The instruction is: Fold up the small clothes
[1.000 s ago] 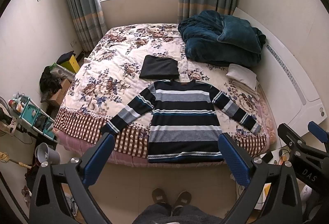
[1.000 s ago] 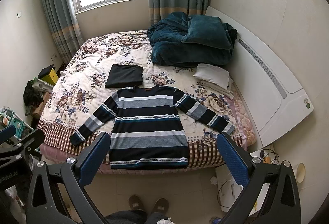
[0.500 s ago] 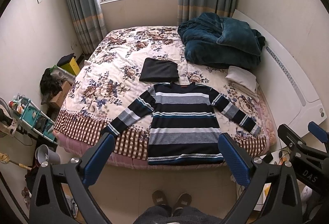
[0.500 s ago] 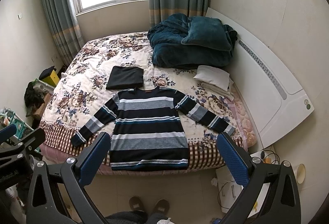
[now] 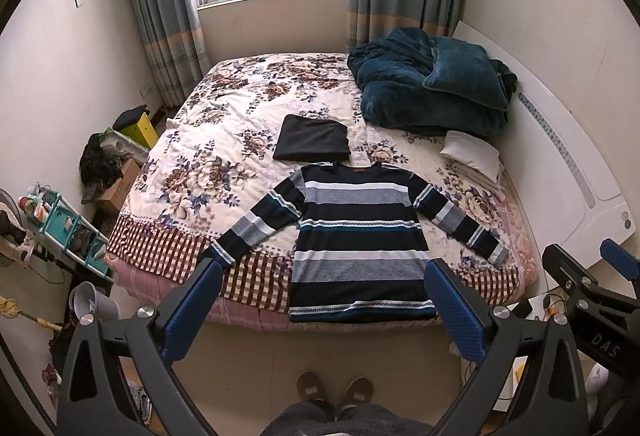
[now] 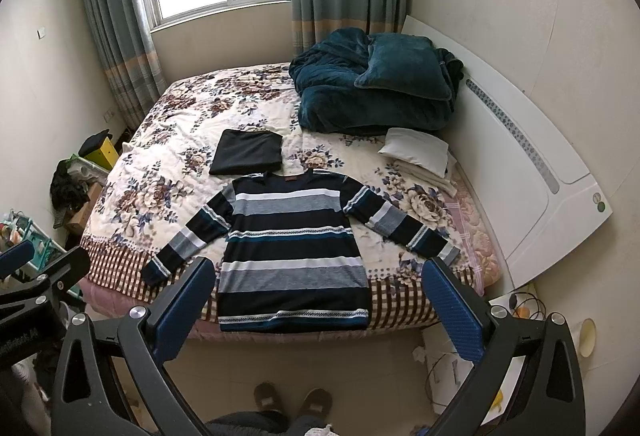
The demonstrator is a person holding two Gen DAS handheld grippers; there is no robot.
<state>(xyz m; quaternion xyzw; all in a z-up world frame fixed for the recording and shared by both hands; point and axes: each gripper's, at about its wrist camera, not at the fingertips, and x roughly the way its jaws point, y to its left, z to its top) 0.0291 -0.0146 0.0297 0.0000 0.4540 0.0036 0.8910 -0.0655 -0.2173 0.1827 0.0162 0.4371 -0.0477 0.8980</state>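
Observation:
A striped long-sleeved sweater point(image 5: 360, 236) in navy, grey, white and teal lies flat on the bed, sleeves spread, hem at the near edge; it also shows in the right wrist view point(image 6: 294, 244). A folded black garment point(image 5: 312, 143) lies just beyond its collar, also in the right wrist view point(image 6: 247, 152). My left gripper point(image 5: 322, 306) is open and empty, held high above the floor short of the bed. My right gripper point(image 6: 320, 302) is open and empty, at a similar height. Each gripper shows at the edge of the other's view.
The floral bedspread point(image 5: 224, 164) covers the bed. A teal blanket heap point(image 5: 432, 92) and a white pillow point(image 5: 472, 152) lie at the far right by the white headboard point(image 5: 568, 172). Clutter and a teal rack point(image 5: 68, 228) stand at the left. My slippers point(image 5: 334, 392) are on the floor.
Both grippers have drifted slightly back or upward, so the bed and sweater sit a little lower in view. Nothing on the bed moved.

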